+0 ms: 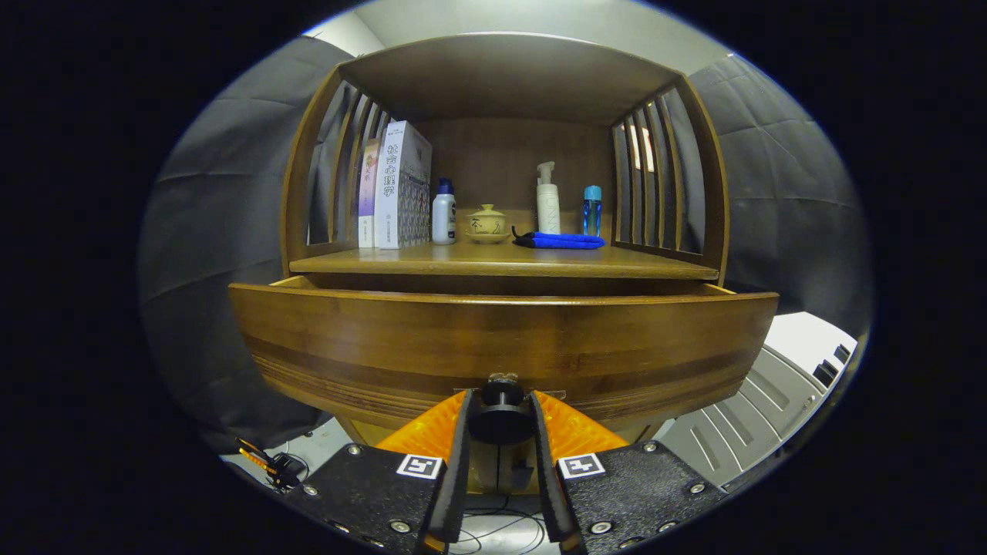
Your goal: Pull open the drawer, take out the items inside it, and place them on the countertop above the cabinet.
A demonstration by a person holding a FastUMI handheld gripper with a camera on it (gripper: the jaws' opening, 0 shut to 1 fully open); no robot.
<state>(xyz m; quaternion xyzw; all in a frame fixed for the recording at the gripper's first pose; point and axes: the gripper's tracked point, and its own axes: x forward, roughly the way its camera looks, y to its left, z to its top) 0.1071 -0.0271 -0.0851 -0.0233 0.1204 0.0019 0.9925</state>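
My claw [501,420] is clenched on the round dark knob [502,416] at the lower middle of the drawer front, one finger pressed to each side of it, because that small knob is the only purchase the panel offers for a straight pull toward me. The wide brown wooden drawer front [501,339] stands just beyond my fingers, and its top edge sits clear of the cabinet body, with short side walls showing at both ends, so I judge the drawer is already partly drawn out. From this low angle the front panel hides the inside, so I cannot tell what items lie there. Above and behind it runs the wooden countertop [617,270], where the items are meant to go; its front edge is bare, which leaves room for setting things down. Farther back, toward the rear edge, stand upright books [397,185] at the left, a small white bottle with a blue cap [443,212], a pale lidded ceramic cup [486,223], a folded blue cloth [561,241], a tall white pump bottle [547,200] and a slim blue bottle [591,210].
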